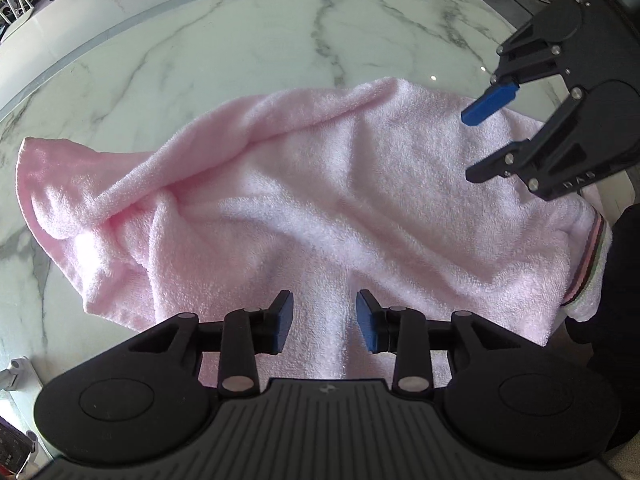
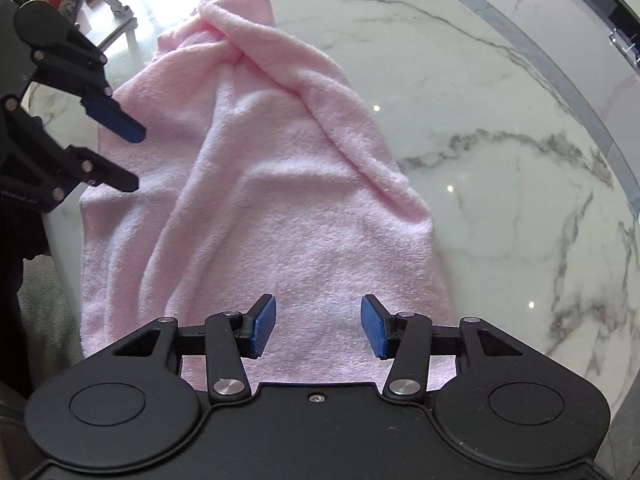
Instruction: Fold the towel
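Table: the marble table [image 1: 224, 40] was the biggest thing in front of me, white with grey veins, its curved rim running along the far side in both wrist views.
Towel: the pink towel [image 1: 312, 208] lay crumpled on the marble near my edge of the table, one long ridge bunched across it and a striped hem [image 1: 586, 264] at the corner by my right side.
How it would handle: soft, light terry, I judged — limp, so it would sag and drag from any single pinch, but its grippy nap should not slip out of the pads.
Where to take hold: I thought two adjacent corners of one short edge best, pinching through hem and pile together; the rumpled ridge needed pulling flat first.
Room: bare marble lay open beyond the towel and to both sides — plenty to spread it; the near edge of the table was close, so cloth could slide off towards me.
Right tongs: my right gripper [image 2: 318, 326] hung above the towel, pads moderately apart, nothing between them.
Left tongs: my left gripper [image 1: 325, 322] was likewise parted, a little narrower, hovering over the cloth and gripping nothing.
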Action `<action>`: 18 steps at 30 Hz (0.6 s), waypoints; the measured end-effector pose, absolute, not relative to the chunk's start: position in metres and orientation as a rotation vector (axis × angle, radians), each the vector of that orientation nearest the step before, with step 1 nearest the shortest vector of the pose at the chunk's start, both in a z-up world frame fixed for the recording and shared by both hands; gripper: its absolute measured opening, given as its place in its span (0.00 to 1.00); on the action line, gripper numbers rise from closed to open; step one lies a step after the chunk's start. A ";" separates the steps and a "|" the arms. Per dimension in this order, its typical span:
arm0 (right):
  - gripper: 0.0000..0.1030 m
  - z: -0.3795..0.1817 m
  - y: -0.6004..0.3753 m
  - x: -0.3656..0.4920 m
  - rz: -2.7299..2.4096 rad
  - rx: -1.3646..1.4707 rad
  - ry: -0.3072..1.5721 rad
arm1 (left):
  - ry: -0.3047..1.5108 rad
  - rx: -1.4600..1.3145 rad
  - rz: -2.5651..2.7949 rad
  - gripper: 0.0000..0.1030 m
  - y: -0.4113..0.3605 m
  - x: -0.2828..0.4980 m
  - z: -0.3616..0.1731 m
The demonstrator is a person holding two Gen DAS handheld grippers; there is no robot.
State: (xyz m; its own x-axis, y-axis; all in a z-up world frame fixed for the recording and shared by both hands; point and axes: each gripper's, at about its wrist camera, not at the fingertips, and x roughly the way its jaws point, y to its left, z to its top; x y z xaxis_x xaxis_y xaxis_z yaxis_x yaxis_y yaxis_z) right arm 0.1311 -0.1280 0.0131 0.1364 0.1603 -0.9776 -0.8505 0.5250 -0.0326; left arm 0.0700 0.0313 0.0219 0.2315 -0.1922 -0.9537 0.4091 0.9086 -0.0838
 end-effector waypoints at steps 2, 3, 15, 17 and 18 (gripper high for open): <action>0.45 0.008 -0.125 0.136 0.812 -0.737 1.221 | 1.267 0.192 -0.424 0.36 0.027 0.063 0.021; 0.45 0.007 -0.123 0.140 0.801 -0.750 1.221 | 1.264 0.188 -0.426 0.36 0.027 0.059 0.020; 0.45 0.007 -0.105 0.178 0.763 -0.818 1.213 | 1.261 0.182 -0.434 0.45 0.034 0.034 0.006; 0.45 0.007 -0.101 0.183 0.765 -0.819 1.208 | 1.264 0.184 -0.429 0.45 0.034 0.033 0.002; 0.45 0.008 -0.098 0.186 0.767 -0.819 1.205 | 1.262 0.183 -0.427 0.45 0.035 0.033 0.000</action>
